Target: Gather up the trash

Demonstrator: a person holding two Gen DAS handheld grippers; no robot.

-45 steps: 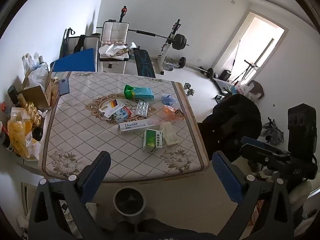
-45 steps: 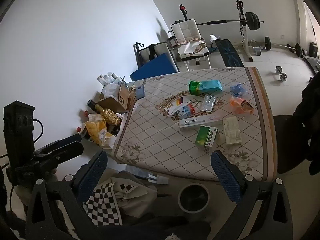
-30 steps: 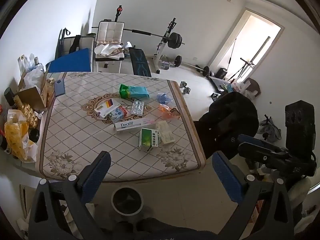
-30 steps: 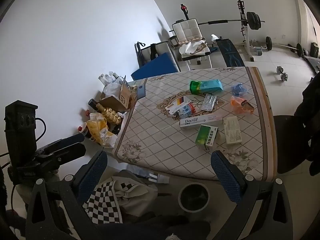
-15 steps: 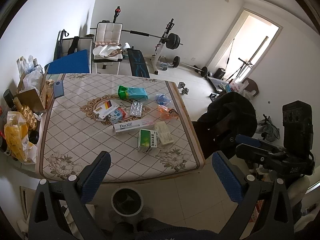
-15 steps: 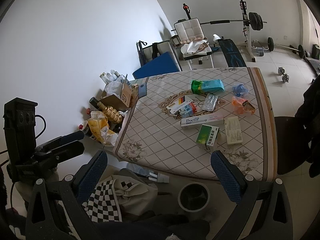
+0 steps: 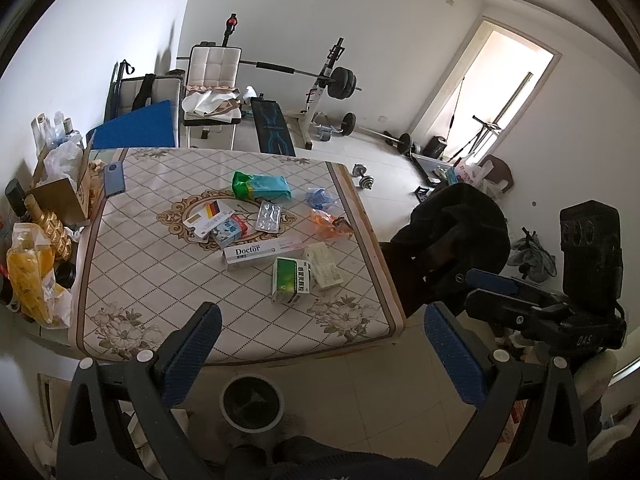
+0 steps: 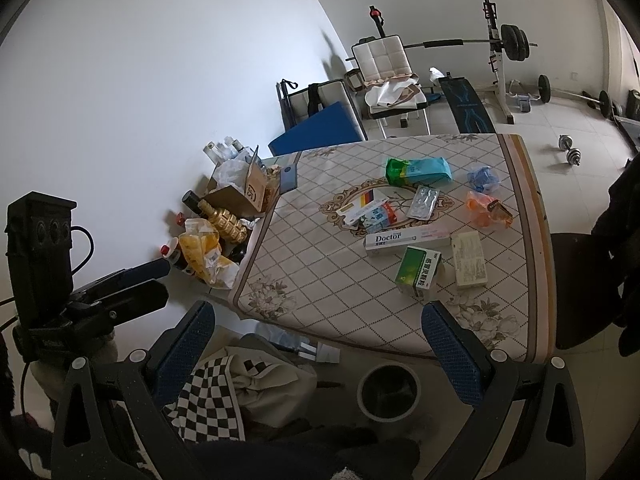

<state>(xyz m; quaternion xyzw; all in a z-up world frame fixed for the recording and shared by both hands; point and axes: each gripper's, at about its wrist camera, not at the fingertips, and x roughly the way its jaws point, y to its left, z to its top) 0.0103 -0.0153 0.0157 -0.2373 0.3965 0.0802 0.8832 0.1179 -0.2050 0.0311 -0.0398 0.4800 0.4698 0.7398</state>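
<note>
Both claws were wide open and holding nothing. The left claw [image 7: 318, 344] and the right claw [image 8: 316, 340] hung low in their frames, back from the near edge of the table [image 7: 132, 280]. Just past them, bottom centre of the left view, the round bin [image 7: 252, 402] sat on the floor right below that edge, so the drop looked short.

Middle of the frame was where the trash was. The green box [image 7: 292, 280] was nearest, with the cream box [image 7: 325, 264] touching its right side. Right behind sat the long Doctor box [image 7: 260, 253], then a small blue-and-white carton [image 7: 230, 232], a white card with a striped corner [image 7: 208, 216] and a blister pack [image 7: 269, 216]. The orange wrapper [image 7: 330, 224] and a crumpled blue bit [image 7: 320, 197] were toward the right edge, and the teal-green bag [image 7: 262, 186] was farthest.

I'd have started with the green box: come straight down and pinch its narrow sides so the cream one didn't get shoved. The blister pack looked flat and tricky, maybe slide it to the edge first.
</note>
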